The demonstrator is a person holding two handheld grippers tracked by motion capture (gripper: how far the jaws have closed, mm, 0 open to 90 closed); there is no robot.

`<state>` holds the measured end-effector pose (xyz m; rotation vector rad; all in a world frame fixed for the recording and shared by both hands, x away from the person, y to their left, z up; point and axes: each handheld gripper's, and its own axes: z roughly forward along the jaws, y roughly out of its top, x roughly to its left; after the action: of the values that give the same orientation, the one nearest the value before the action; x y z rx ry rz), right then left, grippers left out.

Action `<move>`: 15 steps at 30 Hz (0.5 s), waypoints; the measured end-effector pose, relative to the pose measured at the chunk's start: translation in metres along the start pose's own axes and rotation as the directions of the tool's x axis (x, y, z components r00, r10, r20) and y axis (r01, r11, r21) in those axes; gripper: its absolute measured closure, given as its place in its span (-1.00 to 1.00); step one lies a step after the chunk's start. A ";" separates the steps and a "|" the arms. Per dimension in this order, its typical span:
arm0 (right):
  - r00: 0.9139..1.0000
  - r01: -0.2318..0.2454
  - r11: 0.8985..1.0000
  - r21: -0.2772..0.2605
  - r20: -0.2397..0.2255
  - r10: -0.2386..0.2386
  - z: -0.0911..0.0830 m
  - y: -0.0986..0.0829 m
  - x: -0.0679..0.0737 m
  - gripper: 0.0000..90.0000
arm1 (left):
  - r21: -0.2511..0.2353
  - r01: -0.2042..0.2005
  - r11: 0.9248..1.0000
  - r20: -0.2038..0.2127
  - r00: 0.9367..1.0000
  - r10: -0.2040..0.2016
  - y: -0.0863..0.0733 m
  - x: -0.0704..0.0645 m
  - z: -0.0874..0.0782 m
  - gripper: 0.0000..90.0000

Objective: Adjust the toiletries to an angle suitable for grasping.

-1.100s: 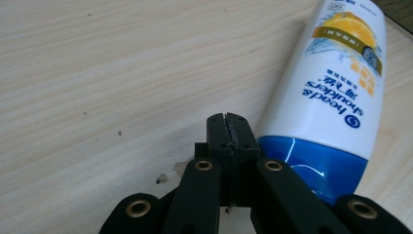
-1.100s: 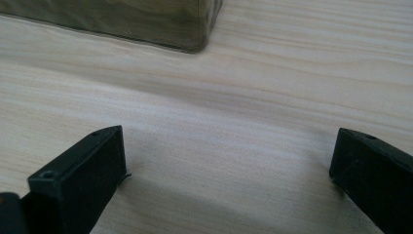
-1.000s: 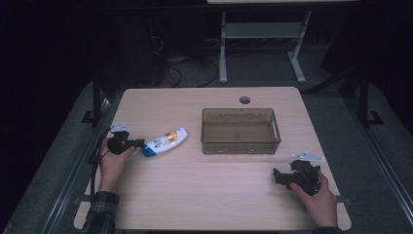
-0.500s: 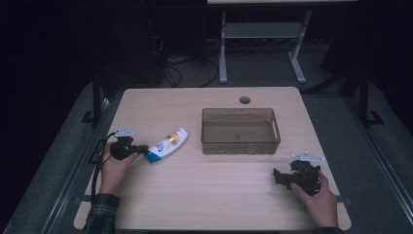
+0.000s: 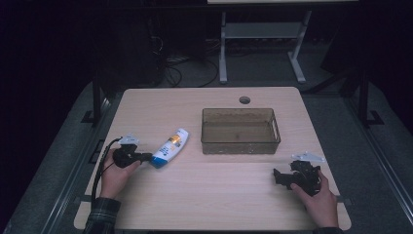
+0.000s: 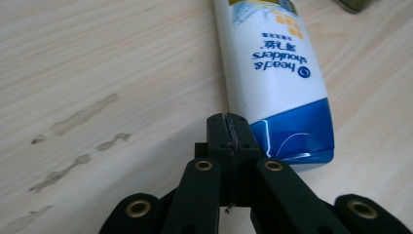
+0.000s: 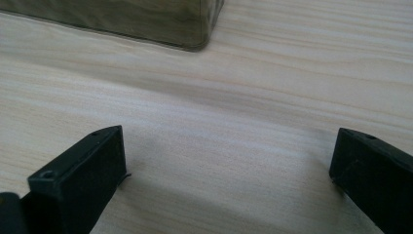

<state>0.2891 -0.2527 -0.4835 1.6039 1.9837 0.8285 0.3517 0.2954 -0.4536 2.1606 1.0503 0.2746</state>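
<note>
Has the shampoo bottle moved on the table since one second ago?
No. The bottle lies at the same distance left of the bin, and at the same angle, beside the shut left gripper.

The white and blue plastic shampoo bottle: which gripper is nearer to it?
Left. The left gripper, jaws shut, is at the white and blue plastic shampoo bottle's blue end; the right gripper, open, rests far across the table.

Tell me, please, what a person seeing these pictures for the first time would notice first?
The eye probably goes first to the white and blue shampoo bottle, lying flat on the left part of the table, with the left gripper shut, its tips right at the bottle's blue end. Next comes the brownish see-through bin near the middle of the table, which looks empty. The right gripper rests low at the near right, with its jaws wide open.
</note>
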 end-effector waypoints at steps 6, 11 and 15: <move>1.000 0.000 1.000 0.000 0.000 0.000 0.000 0.000 0.000 -1.00 | 0.015 -0.031 0.999 0.030 0.999 0.030 -0.003 -0.016 0.003 0.99; 1.000 -0.001 1.000 0.000 0.000 0.001 0.000 0.000 0.000 -1.00 | 0.023 -0.050 0.999 0.057 0.997 0.048 -0.002 -0.028 0.006 0.99; 1.000 0.000 1.000 0.000 0.000 0.000 0.000 0.000 0.000 -1.00 | 0.025 -0.070 0.997 0.085 0.994 0.067 -0.001 -0.037 0.008 0.99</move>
<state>0.2890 -0.2527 -0.4835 1.6044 1.9839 0.8285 0.3309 0.2636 -0.4557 2.2167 0.9397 0.2000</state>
